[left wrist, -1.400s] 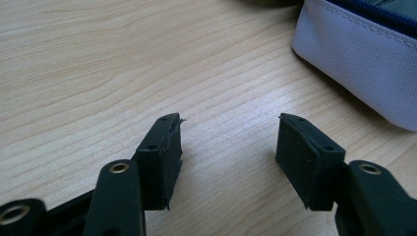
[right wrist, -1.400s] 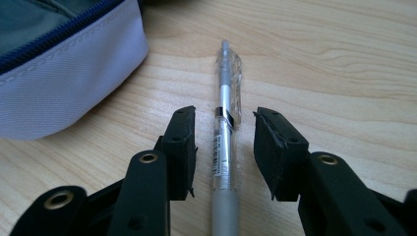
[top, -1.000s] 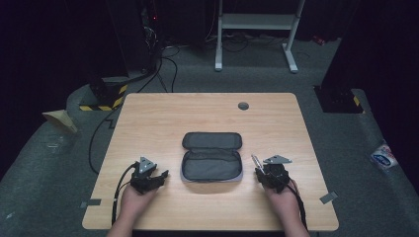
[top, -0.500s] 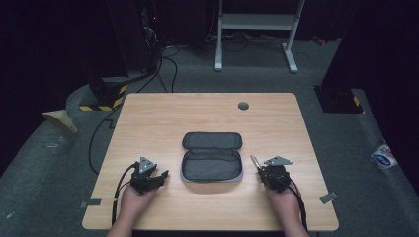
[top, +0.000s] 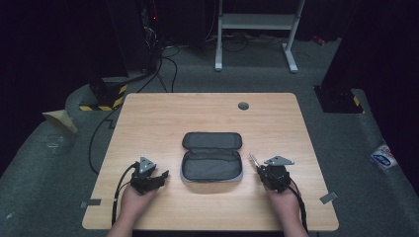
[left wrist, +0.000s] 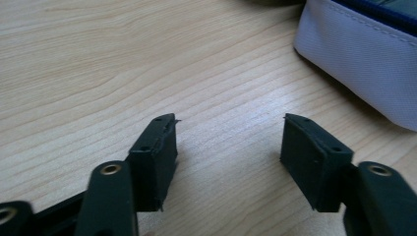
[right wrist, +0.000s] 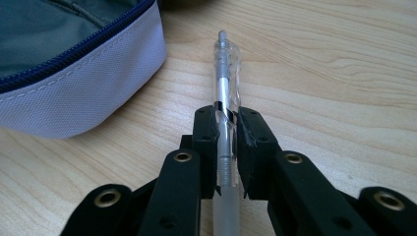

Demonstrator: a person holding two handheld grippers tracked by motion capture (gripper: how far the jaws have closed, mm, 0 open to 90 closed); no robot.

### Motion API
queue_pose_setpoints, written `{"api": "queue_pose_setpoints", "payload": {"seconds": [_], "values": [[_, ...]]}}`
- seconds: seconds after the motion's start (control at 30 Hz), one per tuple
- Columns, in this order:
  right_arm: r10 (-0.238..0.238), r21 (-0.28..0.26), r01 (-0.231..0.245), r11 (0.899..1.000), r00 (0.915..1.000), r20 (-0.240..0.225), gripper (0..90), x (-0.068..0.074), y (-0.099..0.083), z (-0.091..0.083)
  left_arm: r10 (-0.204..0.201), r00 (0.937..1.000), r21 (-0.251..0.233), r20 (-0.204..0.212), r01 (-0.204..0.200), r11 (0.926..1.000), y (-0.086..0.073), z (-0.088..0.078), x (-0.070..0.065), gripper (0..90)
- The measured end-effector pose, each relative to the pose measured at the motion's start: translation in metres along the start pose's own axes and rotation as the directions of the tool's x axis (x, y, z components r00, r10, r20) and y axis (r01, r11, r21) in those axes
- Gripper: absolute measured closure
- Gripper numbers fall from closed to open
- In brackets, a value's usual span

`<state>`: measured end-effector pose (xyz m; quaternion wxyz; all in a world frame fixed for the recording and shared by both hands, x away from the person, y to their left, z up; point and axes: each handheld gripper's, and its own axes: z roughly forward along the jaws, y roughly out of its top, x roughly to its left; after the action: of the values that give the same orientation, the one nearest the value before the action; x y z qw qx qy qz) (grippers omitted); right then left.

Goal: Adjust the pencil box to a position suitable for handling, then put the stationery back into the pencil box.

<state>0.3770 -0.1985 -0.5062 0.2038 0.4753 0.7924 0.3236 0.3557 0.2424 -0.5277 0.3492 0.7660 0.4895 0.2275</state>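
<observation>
the right gripper (right wrist: 227,128) was clamped mid-barrel on the light, slick, stiff pen (right wrist: 227,83); the left gripper (left wrist: 228,142) gaped empty near the tabletop's front edge.

black claws (right wrist: 227,123) with brass-ringed screw holes, grey three-cornered plates, trailing black cables.

I see a clear plastic pen (right wrist: 227,98) with a translucent barrel, lying lengthwise in line with my right gripper (right wrist: 227,129) and clamped between its black pads. Just beside it the grey fabric pencil case (top: 212,158) lies unzipped, lid folded back, mid-table.
</observation>
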Motion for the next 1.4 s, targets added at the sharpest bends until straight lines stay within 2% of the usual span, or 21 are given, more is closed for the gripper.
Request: {"api": "queue_pose_setpoints", "payload": {"seconds": [0.17,0.5,0.93,1.07,1.3,1.4], "values": [[0.013,-0.011,-0.013,1.0,0.9999,0.001,78.4,0.0,0.0,-0.003,-0.003,1.0,0.001,0.001,0.003,1.0,0.0,0.0,0.0,36.0],[0.008,-0.031,-0.008,0.999,1.0,-0.002,78.5,0.004,0.003,-0.006,-0.001,1.0,0.006,0.0,0.001,1.0,0.0,0.0,0.0,33.8],[0.021,-0.032,-0.021,0.999,0.9998,0.0,78.4,0.0,0.004,-0.012,0.001,1.0,0.003,0.005,-0.001,1.0,0.001,0.001,0.0,33.7],[0.023,-0.047,-0.023,0.999,0.9997,0.002,78.4,-0.002,0.009,-0.016,0.002,1.0,0.003,0.006,-0.002,1.0,0.001,0.001,0.0,33.7],[-0.005,-0.085,0.004,0.996,0.9998,-0.017,78.4,-0.002,0.023,-0.023,0.002,1.0,0.004,0.005,-0.002,1.0,0.001,0.001,0.0,33.7],[-0.002,-0.104,-0.001,0.995,0.9996,-0.028,78.4,-0.004,0.03,-0.028,0.002,1.0,0.004,0.003,-0.002,1.0,0.001,0.001,0.0,33.7]]}}
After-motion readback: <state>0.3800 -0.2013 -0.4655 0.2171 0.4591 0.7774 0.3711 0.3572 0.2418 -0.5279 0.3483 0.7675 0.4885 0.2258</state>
